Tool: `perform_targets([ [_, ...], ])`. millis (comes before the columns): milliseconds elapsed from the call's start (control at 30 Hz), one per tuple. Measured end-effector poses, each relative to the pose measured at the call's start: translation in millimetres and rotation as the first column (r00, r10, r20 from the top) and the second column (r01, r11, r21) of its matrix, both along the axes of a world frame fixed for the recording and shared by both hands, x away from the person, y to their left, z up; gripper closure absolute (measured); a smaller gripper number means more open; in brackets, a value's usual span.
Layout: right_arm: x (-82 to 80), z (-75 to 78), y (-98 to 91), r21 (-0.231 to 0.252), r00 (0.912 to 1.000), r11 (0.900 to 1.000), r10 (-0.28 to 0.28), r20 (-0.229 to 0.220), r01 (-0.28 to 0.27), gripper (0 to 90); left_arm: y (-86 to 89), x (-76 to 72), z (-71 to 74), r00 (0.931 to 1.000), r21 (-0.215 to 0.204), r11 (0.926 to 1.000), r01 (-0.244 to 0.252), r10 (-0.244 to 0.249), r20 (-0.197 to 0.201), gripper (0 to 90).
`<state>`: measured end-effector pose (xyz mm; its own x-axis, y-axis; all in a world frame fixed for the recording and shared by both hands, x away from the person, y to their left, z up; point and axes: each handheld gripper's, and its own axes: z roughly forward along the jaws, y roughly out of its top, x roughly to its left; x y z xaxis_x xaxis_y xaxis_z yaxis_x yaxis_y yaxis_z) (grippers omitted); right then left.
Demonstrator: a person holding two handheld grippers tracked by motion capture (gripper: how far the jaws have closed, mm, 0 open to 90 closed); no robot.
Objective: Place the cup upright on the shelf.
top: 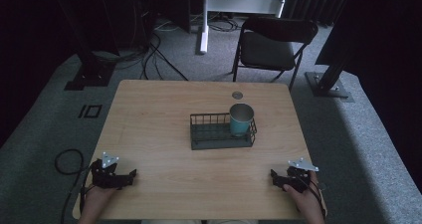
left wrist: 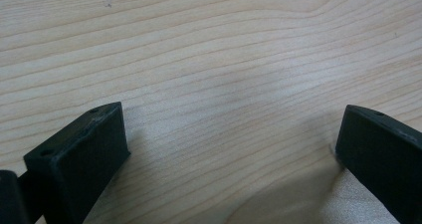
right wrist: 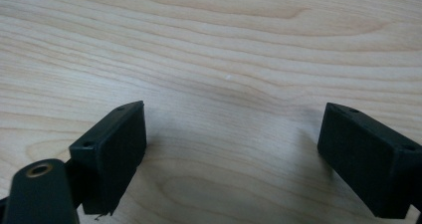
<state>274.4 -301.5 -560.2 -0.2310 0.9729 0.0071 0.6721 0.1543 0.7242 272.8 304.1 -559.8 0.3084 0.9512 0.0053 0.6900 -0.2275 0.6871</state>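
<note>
Table (top: 149,134) bare from 6 o'clock edge to center. Rack (top: 219,134) sits center, cup (top: 241,118) upright in its 3 o'clock end. Open tabletop all around rack.

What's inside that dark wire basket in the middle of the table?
A teal cup stands upright in the right end of the wire basket. The rest of the basket looks bare. The cup's inside is too dim to tell whether it holds anything.

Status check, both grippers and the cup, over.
Left gripper open, empty, near table edge. Right gripper open, empty. Teal metal cup upright in black wire basket, mid-table. Path clear.
</note>
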Motion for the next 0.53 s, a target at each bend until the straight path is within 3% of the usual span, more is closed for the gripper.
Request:
perform_targets([
  [533, -0.8, -0.1, -1.2, 0.001, 0.9998, 0.9998, -0.02, -0.001, 0.02, 11.4, -0.4, 0.0, 0.1, 0.9998, 0.001, 0.9998, -0.018, 0.018, 0.0, 0.6],
])
